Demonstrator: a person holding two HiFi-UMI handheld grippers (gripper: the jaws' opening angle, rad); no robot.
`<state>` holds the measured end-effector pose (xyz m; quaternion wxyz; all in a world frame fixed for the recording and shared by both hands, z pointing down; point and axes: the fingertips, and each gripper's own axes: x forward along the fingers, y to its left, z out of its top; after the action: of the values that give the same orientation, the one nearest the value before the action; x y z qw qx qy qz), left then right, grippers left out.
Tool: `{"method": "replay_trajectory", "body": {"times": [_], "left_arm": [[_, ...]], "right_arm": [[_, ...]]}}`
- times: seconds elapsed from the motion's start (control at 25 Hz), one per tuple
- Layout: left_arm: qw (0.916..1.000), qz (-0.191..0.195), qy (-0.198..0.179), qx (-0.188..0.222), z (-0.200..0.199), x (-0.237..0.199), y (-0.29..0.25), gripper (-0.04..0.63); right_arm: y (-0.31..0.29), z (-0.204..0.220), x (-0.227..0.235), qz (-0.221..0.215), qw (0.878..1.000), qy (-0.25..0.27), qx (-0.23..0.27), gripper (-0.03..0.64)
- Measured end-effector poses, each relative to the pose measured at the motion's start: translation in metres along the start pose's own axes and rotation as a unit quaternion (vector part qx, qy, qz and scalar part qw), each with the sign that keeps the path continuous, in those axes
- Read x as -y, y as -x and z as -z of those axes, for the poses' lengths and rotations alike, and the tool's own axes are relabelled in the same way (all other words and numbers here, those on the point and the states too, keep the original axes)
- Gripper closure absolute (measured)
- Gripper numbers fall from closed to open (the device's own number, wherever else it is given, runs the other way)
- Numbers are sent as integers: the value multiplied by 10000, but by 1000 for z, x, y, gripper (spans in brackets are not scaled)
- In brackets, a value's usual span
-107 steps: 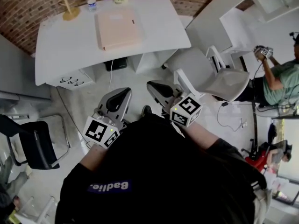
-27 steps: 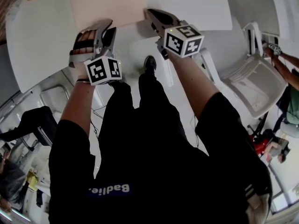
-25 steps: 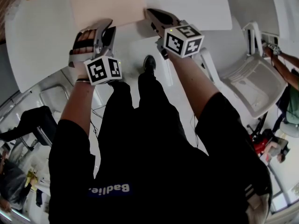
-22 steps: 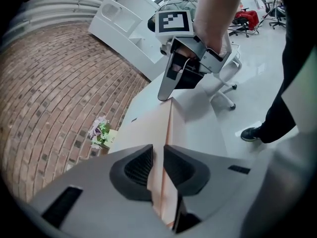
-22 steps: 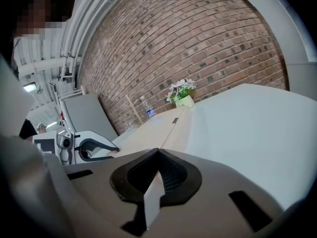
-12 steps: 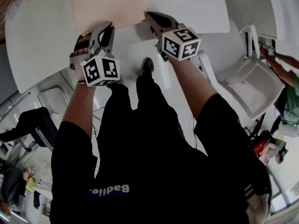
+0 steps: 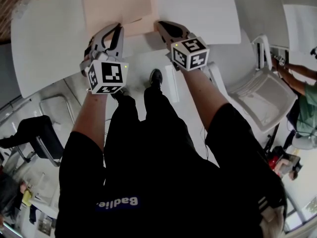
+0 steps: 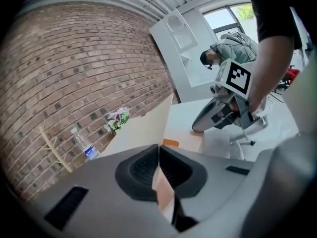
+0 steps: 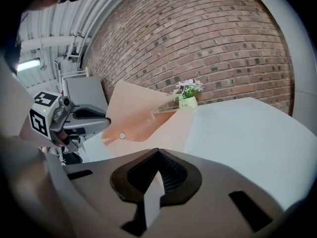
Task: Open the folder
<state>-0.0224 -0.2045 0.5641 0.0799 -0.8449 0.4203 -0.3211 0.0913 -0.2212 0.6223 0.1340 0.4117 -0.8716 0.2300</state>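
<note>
The left gripper (image 8: 159, 150) has just been closing its jaws, and they now pinch the near edge of the folder's (image 7: 117, 4) front cover (image 9: 130, 105), a thin peach sheet caught between the pads. That cover stands lifted off the leaf below it, slanting up from the far hinge side toward the left jaws. A small round snap shows on its underside in the right gripper view.

The right gripper (image 7: 164, 26) has its jaws together at the tips, and I see nothing gripped between them. Its nose rests on the near right corner of the folder's lower leaf (image 8: 184, 135), which lies flat on the white table (image 7: 203, 9).

The folder lies straight ahead of both grippers, its near edge at their tips. A pot of flowers (image 9: 187, 90) and a water bottle (image 8: 83, 146) stand beyond it by the brick wall.
</note>
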Motion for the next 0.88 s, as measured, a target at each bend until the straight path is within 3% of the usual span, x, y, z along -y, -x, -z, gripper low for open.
{"method": "replay_trajectory", "body": {"times": [0.12, 0.24, 0.32, 0.4, 0.52, 0.68, 0.88], "left_arm": [[9995, -70, 267, 122, -3, -8, 4, 584], [9953, -244, 870, 348, -8, -24, 15, 586], [9876, -379, 1433, 519, -12, -36, 26, 586], [9741, -521, 2092, 676, -11, -49, 37, 586], [9424, -760, 3134, 892, -4, -71, 54, 586], [8972, -1158, 4104, 1150, 14, -100, 80, 586], [8274, -1670, 5225, 1206, 67, -129, 109, 592]], "right_arm": [[-2, 0, 2, 24, 10000, 42, -54, 589], [-3, 1, 3, 45, 9999, 100, -111, 589], [-2, 2, 3, 74, 9997, 136, -164, 589], [-1, 4, 2, 92, 9995, 195, -230, 589], [-1, 6, 2, 91, 9988, 324, -357, 589], [-1, 6, 4, 146, 9972, 520, -511, 589], [-6, 6, 3, 183, 9948, 718, -702, 589]]}}
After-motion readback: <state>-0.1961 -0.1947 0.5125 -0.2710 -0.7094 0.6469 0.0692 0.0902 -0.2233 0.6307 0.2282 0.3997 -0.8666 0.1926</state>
